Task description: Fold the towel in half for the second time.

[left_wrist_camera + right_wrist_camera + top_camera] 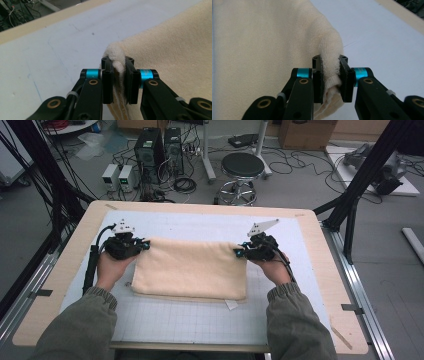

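The surface (65, 270) is a pale wooden top with a white gridded mat (200, 320) laid over most of it. The towel (192, 267) — cream, folded into a wide rectangle — lies near the middle of the mat, its long sides running left to right.

Everything else sits against the towel. A small white tag (231, 304) pokes out from under the towel's near edge, toward its right end.

The left gripper (143, 245) is at the towel's far left corner, held in the person's left hand (112, 267). In the left gripper view its fingers (108, 80) are nearly closed, clamped on a bunched fold of towel (175, 50) that bulges up above the tips, with layered edges hanging below.

The right gripper (239, 252) is at the towel's far right corner, in the right hand (275, 267). In the right gripper view its fingers (347, 80) are likewise drawn close together and pinch the thick rolled corner of the towel (262, 50) — cloth squeezed between both pads, the rest spreading off to the left over the mat (374, 37).
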